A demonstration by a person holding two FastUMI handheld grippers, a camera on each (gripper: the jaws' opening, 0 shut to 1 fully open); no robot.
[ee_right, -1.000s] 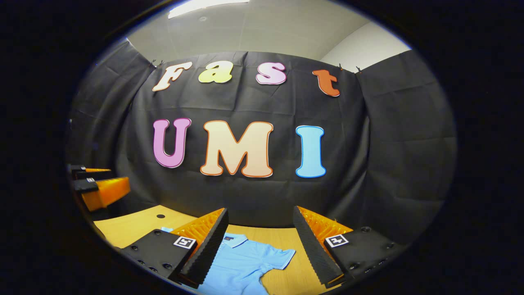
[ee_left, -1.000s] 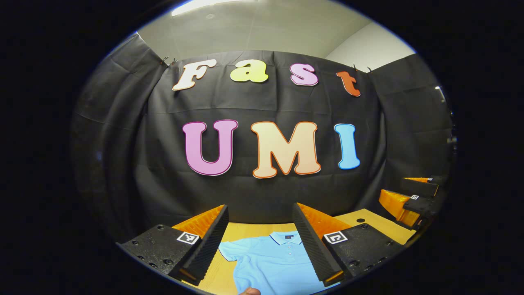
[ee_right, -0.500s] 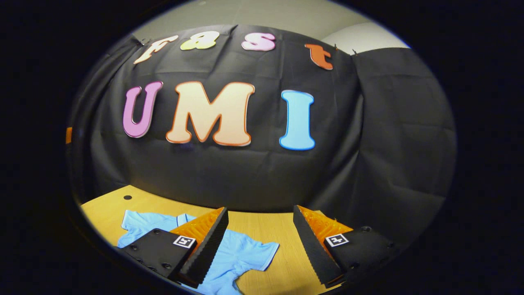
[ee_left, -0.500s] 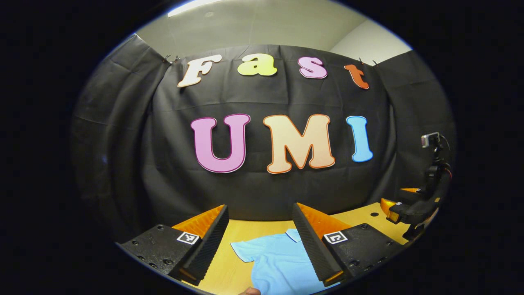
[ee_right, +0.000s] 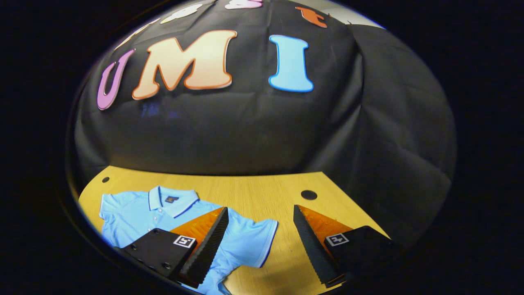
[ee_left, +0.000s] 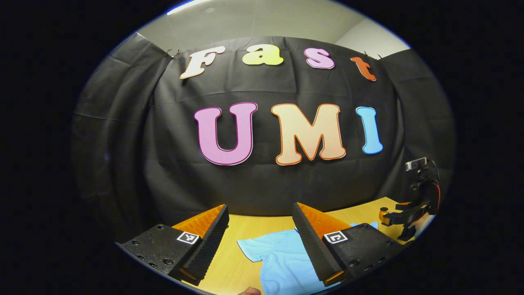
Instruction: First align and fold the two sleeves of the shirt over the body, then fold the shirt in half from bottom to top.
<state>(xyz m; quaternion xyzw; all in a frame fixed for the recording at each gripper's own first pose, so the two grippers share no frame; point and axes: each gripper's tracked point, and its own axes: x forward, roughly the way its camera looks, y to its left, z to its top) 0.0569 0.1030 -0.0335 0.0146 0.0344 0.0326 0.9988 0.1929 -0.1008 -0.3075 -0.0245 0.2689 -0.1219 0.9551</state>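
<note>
shirt hem cut off below, part hidden behind right hand-held gripper

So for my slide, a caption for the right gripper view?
Open right gripper above a blue polo shirt lying flat on the wooden table.

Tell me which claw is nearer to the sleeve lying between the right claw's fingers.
Right. The right claw hangs open just above that sleeve of the shirt. The left claw, also open, is over the opposite sleeve, across the body.

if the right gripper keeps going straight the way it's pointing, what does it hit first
Probably the right gripper, open, meets the shirt's sleeve lying flat on the table, or bare wood beside it; depth is unclear.
</note>
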